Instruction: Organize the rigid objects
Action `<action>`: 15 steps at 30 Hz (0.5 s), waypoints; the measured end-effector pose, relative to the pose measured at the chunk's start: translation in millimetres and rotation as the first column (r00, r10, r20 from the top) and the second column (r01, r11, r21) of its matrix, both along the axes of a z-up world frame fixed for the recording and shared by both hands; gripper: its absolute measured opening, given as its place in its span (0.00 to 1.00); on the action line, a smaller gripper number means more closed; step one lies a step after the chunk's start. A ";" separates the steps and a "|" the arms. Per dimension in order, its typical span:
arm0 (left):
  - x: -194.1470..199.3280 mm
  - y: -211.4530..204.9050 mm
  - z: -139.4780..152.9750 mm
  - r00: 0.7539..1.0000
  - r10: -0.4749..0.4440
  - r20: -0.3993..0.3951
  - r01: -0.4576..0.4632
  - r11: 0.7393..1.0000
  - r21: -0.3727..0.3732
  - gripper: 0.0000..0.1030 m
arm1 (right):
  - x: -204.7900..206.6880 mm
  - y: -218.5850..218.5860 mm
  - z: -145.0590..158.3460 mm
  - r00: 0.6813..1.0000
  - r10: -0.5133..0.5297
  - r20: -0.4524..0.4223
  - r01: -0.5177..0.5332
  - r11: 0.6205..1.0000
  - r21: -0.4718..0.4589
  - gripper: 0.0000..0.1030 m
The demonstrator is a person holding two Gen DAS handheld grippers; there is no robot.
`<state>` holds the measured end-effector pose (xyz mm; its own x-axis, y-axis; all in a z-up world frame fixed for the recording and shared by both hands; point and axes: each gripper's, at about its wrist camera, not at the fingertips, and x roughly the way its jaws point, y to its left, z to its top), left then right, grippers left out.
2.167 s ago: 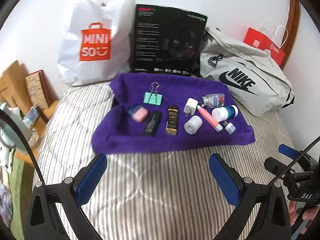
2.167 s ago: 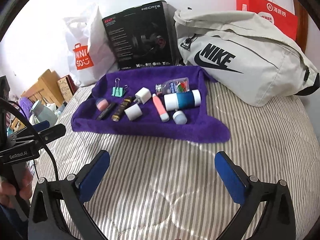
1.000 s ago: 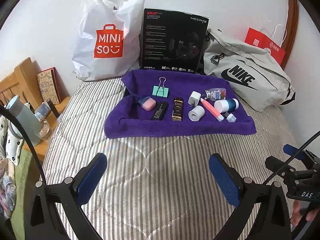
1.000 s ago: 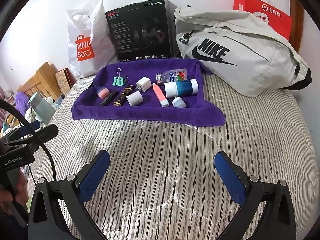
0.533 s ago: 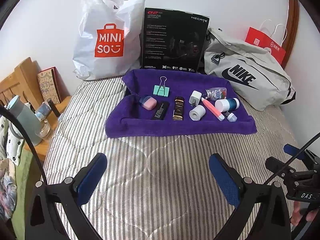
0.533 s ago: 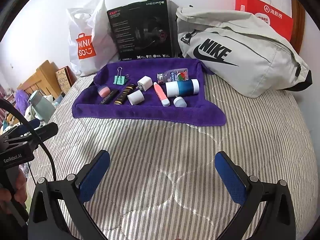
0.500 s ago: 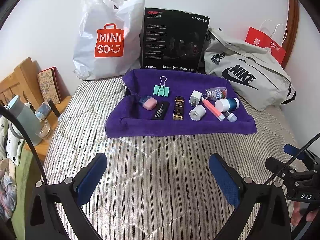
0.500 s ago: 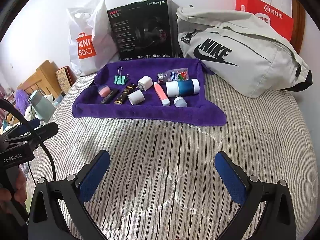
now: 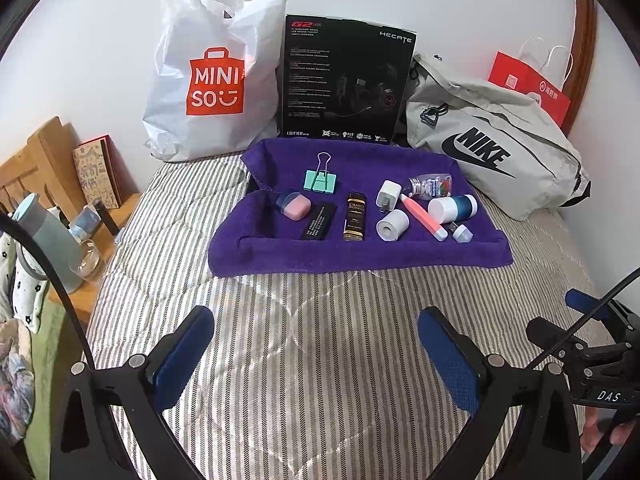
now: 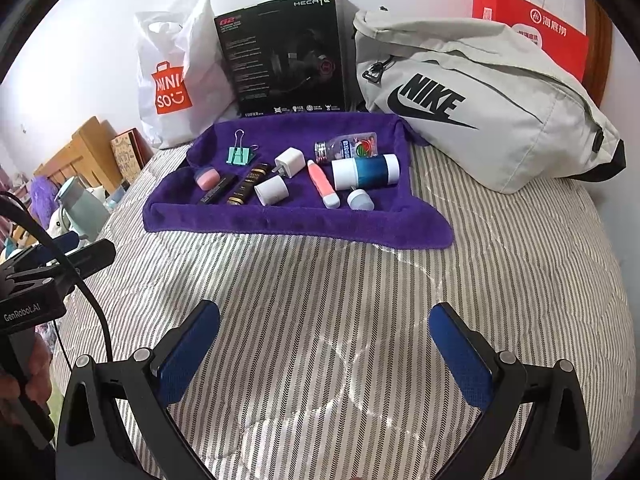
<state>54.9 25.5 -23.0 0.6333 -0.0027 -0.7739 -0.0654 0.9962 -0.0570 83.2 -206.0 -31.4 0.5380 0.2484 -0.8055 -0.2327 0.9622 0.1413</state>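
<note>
We hold left gripper (image 9: pixel 316 344) over striped bedcover (image 9: pixel 320 360), jaws spread wide, nothing between. Our right gripper (image 10: pixel 324 344) same: wide apart, empty, above bedcover, well short of purple towel (image 10: pixel 280 220). On towel lie mint binder clip (image 9: pixel 321 181), pink case (image 9: pixel 294 206), black bar (image 9: pixel 318 222), dark gold-labelled bottle (image 9: pixel 355 216), white charger (image 9: pixel 388 195), white roll (image 9: pixel 393 225), pink pen (image 9: pixel 424 218), blue-white cylinder (image 9: pixel 454 208), small clear bottle (image 9: pixel 430 186). Behind towel: Miniso bag (image 9: pixel 216 76), black box (image 9: pixel 344 80), grey Nike bag (image 9: pixel 492 148).

A home bedroom: striped quilted bed (image 9: pixel 320 360), wooden nightstand (image 9: pixel 48 168), shopping bags (image 9: pixel 212 72).
</note>
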 end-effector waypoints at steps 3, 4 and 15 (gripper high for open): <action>0.0 -0.6 -0.2 1.000 -0.002 0.001 0.002 1.000 0.006 1.00 | 0.7 -1.1 -0.9 1.000 0.002 -0.003 -0.002 1.000 0.005 1.00; 0.0 -0.6 -0.4 1.000 -0.003 0.000 0.003 1.000 0.004 1.00 | 0.6 -1.2 -0.9 1.000 0.004 -0.002 -0.004 1.000 0.007 1.00; 0.3 -0.5 -0.6 1.000 -0.005 0.002 0.005 1.000 0.003 1.00 | -0.5 -2.1 -0.3 1.000 0.006 0.002 -0.006 1.000 0.001 1.00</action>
<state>55.2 25.0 -23.6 0.6346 -0.0040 -0.7729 -0.0600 0.9967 -0.0544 82.8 -208.1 -31.7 0.5379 0.2529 -0.8042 -0.2388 0.9606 0.1423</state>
